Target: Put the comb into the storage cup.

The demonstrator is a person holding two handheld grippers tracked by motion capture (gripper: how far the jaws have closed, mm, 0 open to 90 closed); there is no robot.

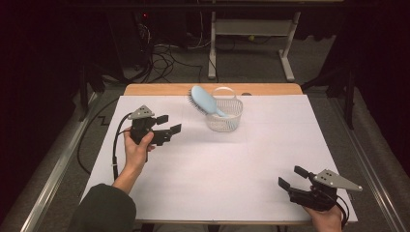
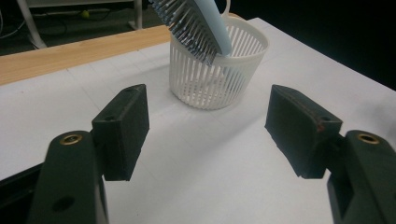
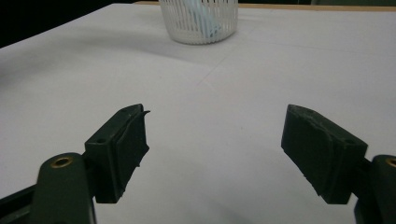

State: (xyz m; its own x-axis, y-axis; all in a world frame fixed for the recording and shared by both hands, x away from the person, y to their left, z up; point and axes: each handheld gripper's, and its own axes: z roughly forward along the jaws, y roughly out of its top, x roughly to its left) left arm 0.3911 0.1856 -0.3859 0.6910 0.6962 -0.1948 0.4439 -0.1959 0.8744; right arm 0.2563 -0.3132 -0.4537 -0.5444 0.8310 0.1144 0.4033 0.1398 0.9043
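The brush (image 1: 205, 100) stands handle-down in the basket (image 1: 227, 118) at the table's 12 o'clock, its head leaning out toward 10. It looks light, hard and smooth, so grab the flat head, not the bristles. The left gripper (image 1: 168, 124) is wide open and empty nearby. The right gripper (image 1: 292, 177), at 5 o'clock, is too.

Basket (image 1: 224, 116) toward the far edge of the table (image 1: 270, 145), near its middle, with a hairbrush (image 1: 205, 100) standing tilted inside, handle down in the basket, head leaning out over the rim to the left. Left gripper (image 1: 168, 124) to the left of the basket and slightly nearer the person, jaws spread and pointed toward it, near but apart. Right gripper (image 1: 291, 177) at the near right corner of the table, well apart from the basket, jaws spread over bare table.
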